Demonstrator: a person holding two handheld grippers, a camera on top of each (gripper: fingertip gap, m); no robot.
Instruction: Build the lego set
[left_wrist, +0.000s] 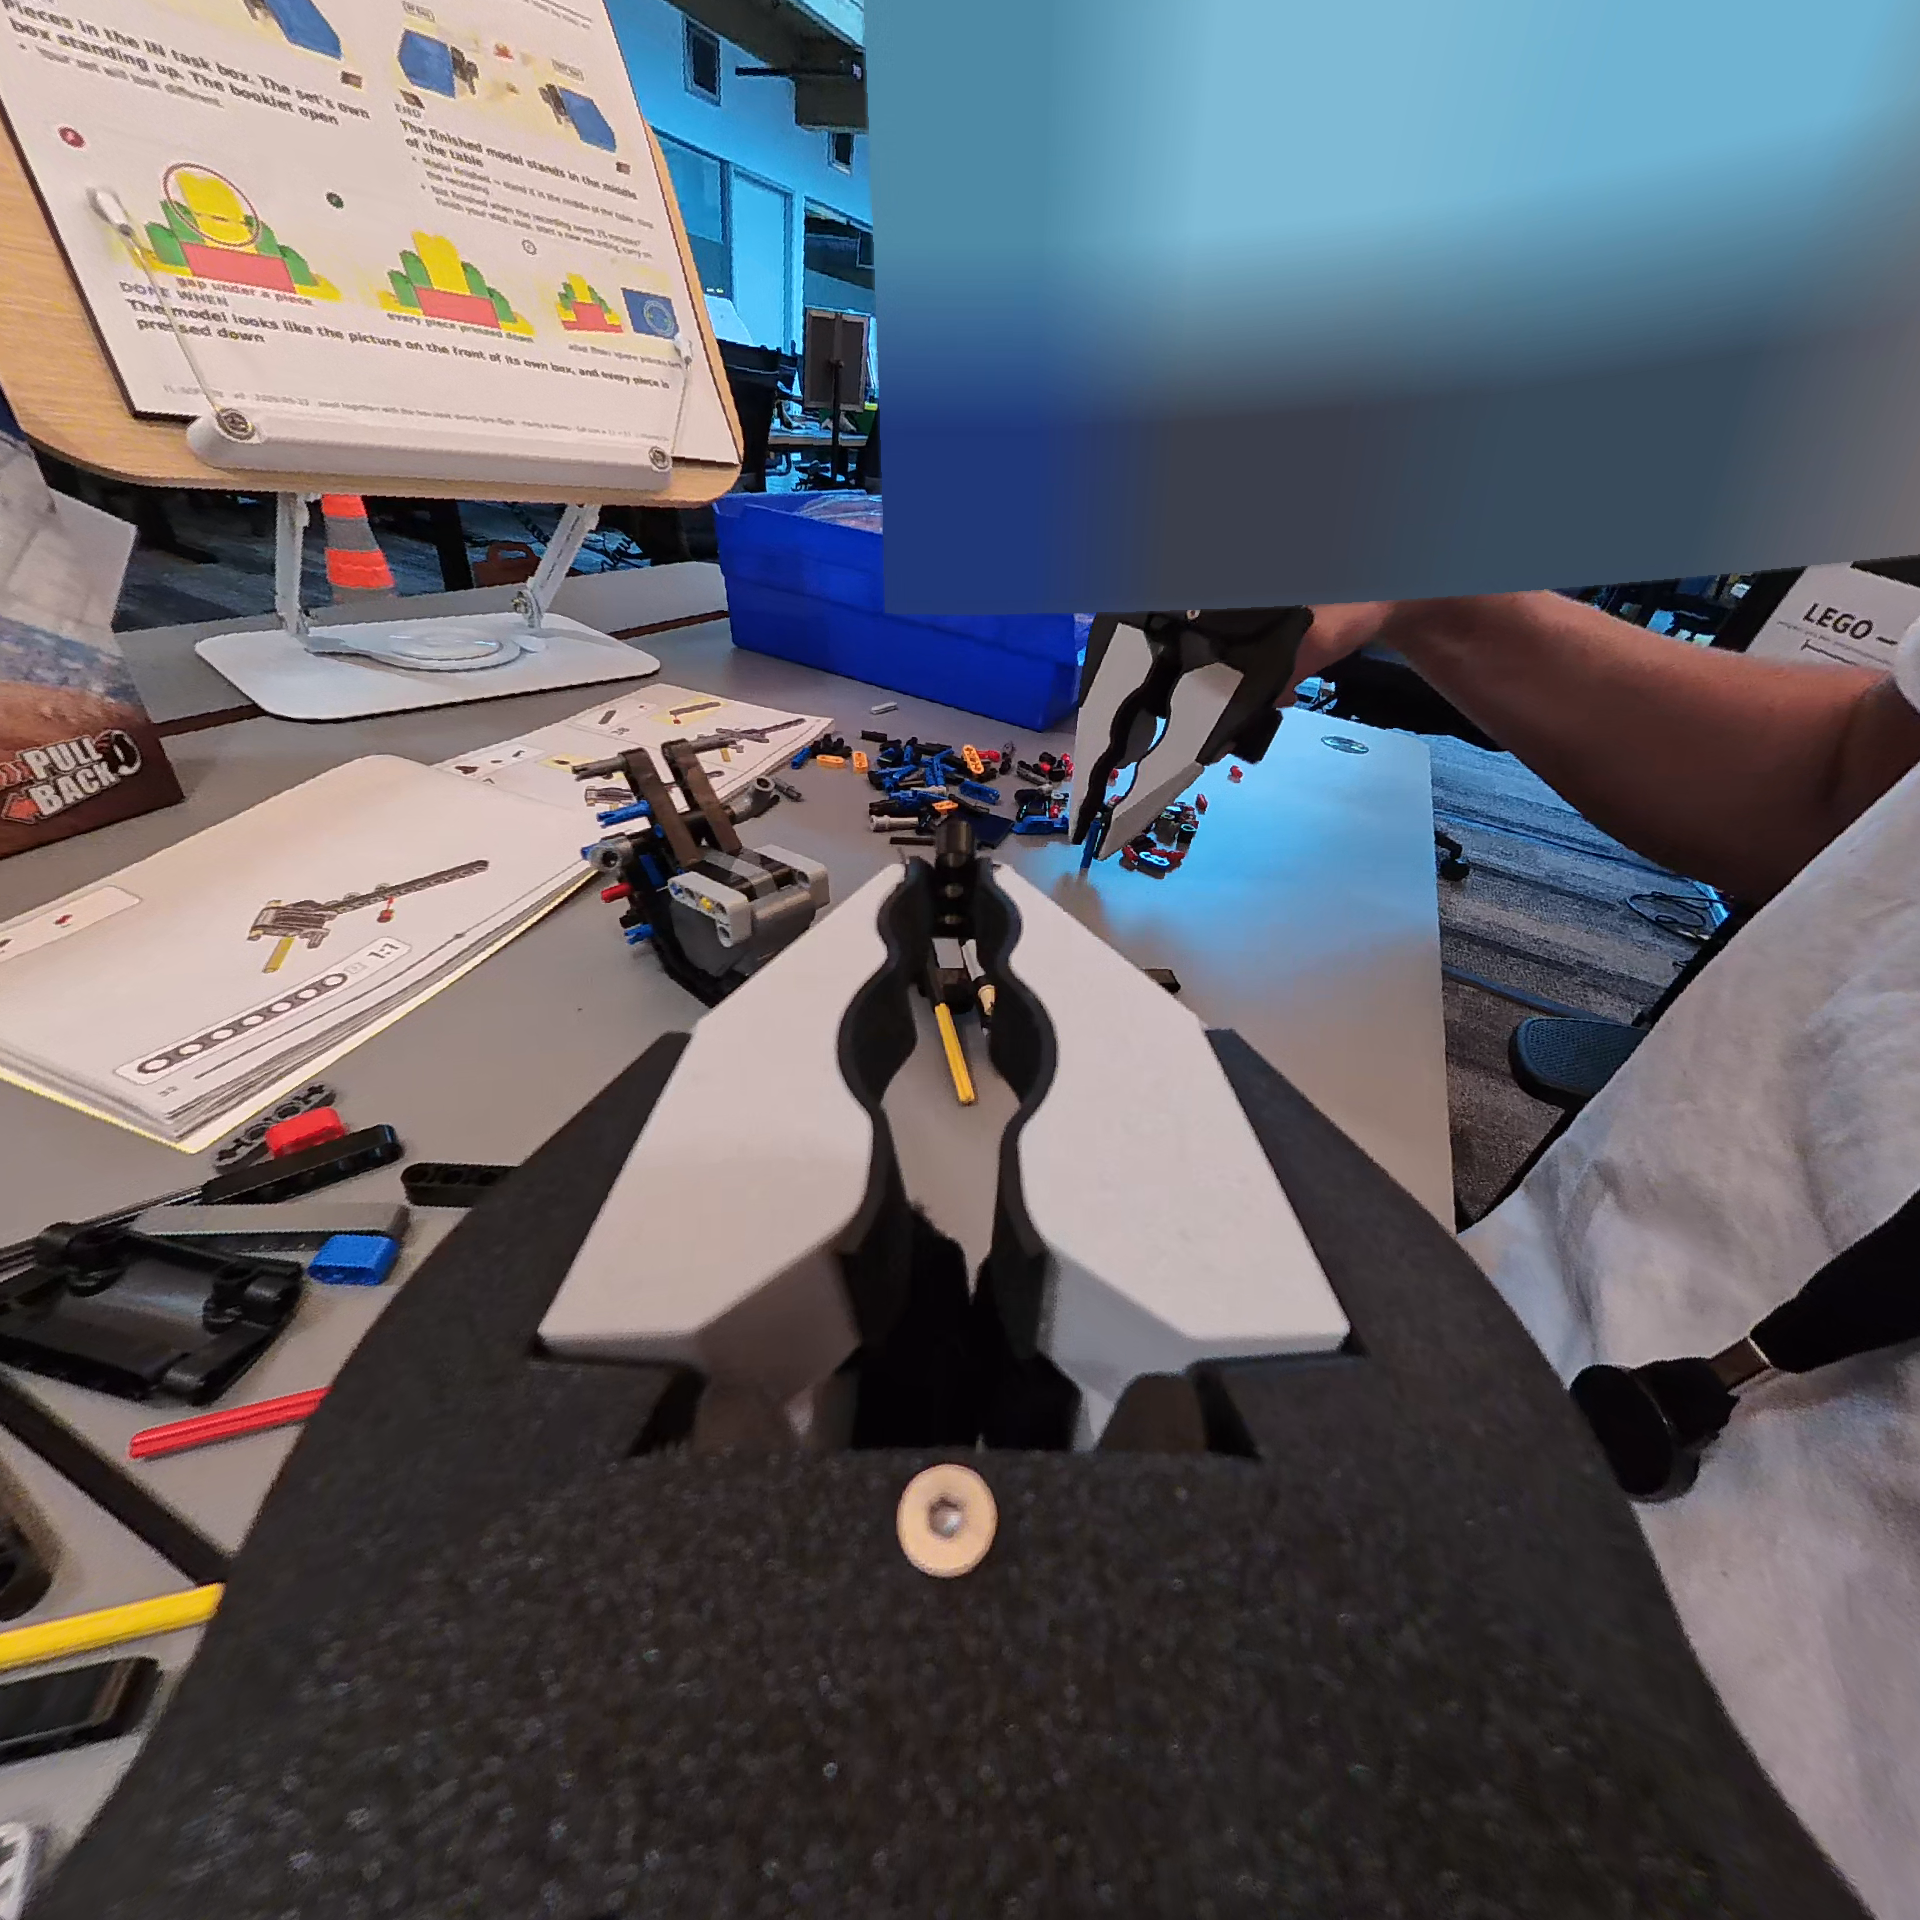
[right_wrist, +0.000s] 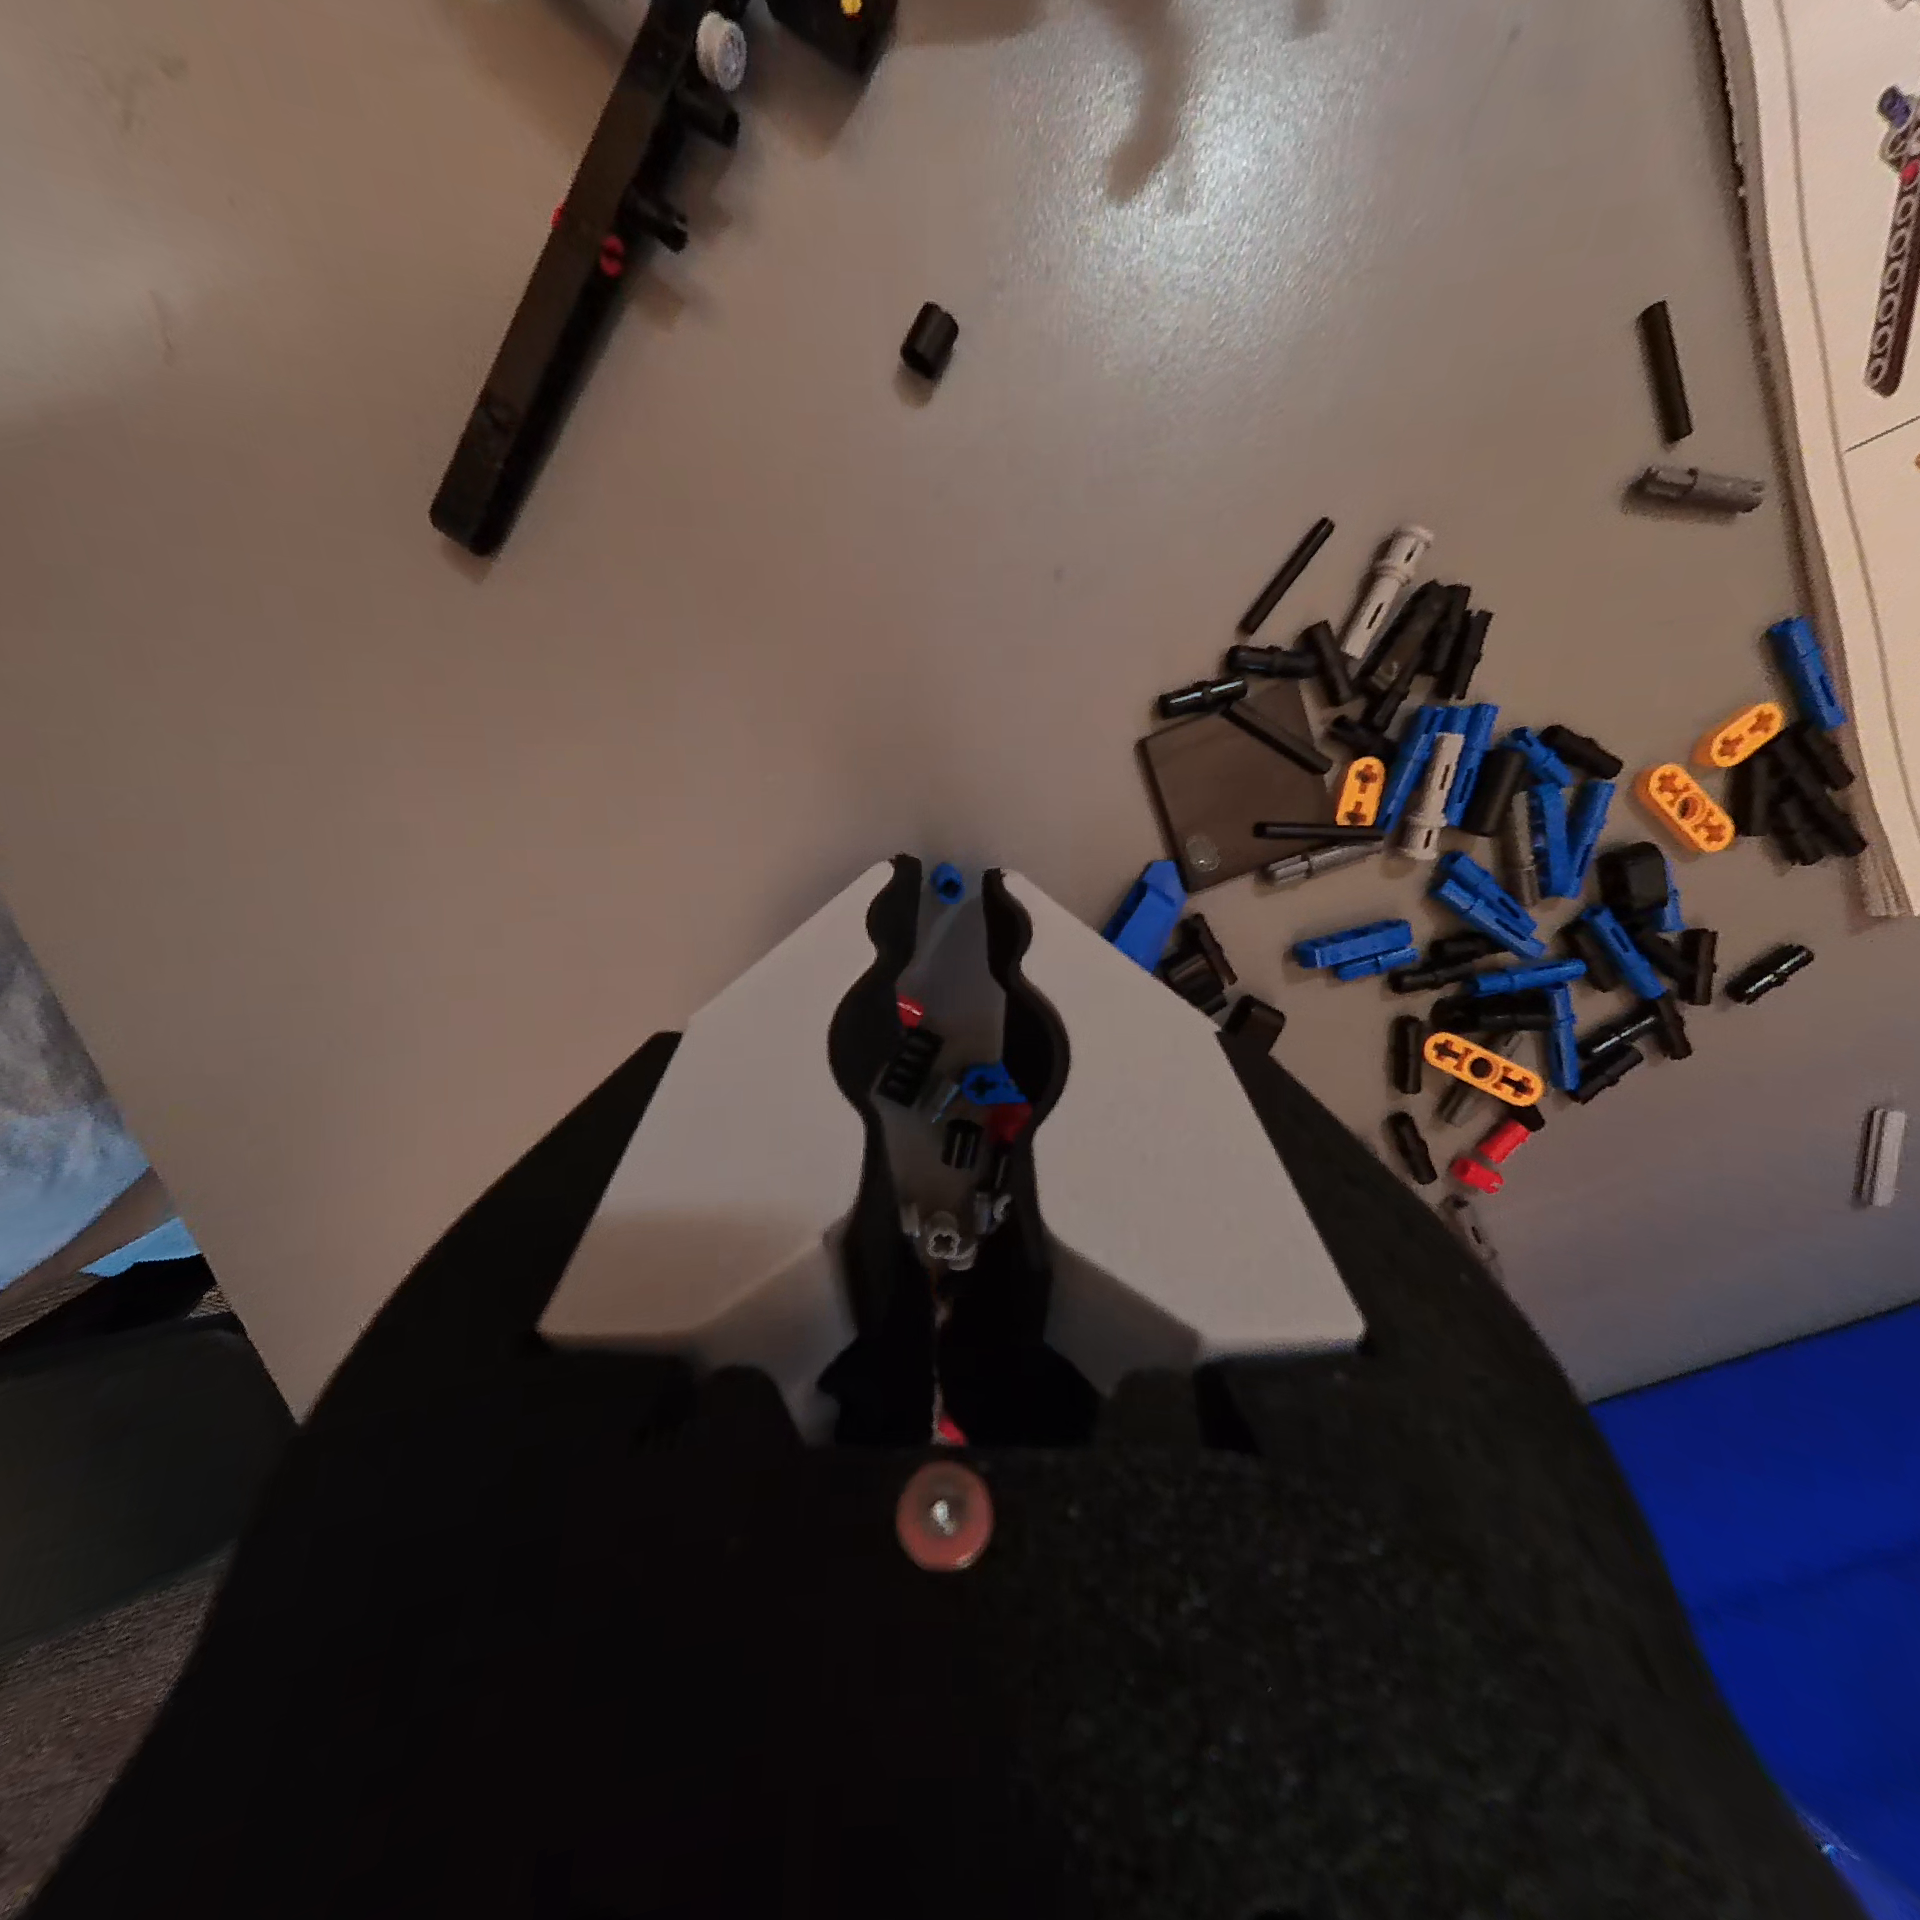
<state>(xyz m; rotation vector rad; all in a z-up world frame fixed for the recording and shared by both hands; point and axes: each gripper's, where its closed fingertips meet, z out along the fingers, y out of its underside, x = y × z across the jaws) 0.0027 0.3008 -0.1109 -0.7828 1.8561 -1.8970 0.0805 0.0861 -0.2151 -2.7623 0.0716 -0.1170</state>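
blue pin (right_wrist: 944, 881) nipped in right tongs (right_wrist: 944, 878) | left tongs (left_wrist: 948, 864) grip black beam (left_wrist: 953, 844)

Half-built grey/black model (left_wrist: 717, 883) stands on table w/ two black beams tilted up. Loose blue, black, orange pins (right_wrist: 1507, 852) lie scattered nearby.

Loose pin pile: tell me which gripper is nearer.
Right. The right gripper is down at the loose pin pile's edge; the left gripper is short of it, holding a black beam.

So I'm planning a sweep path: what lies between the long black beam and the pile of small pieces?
Only a short black sleeve between the beam and the pile; otherwise bare table, per the right wrist view.
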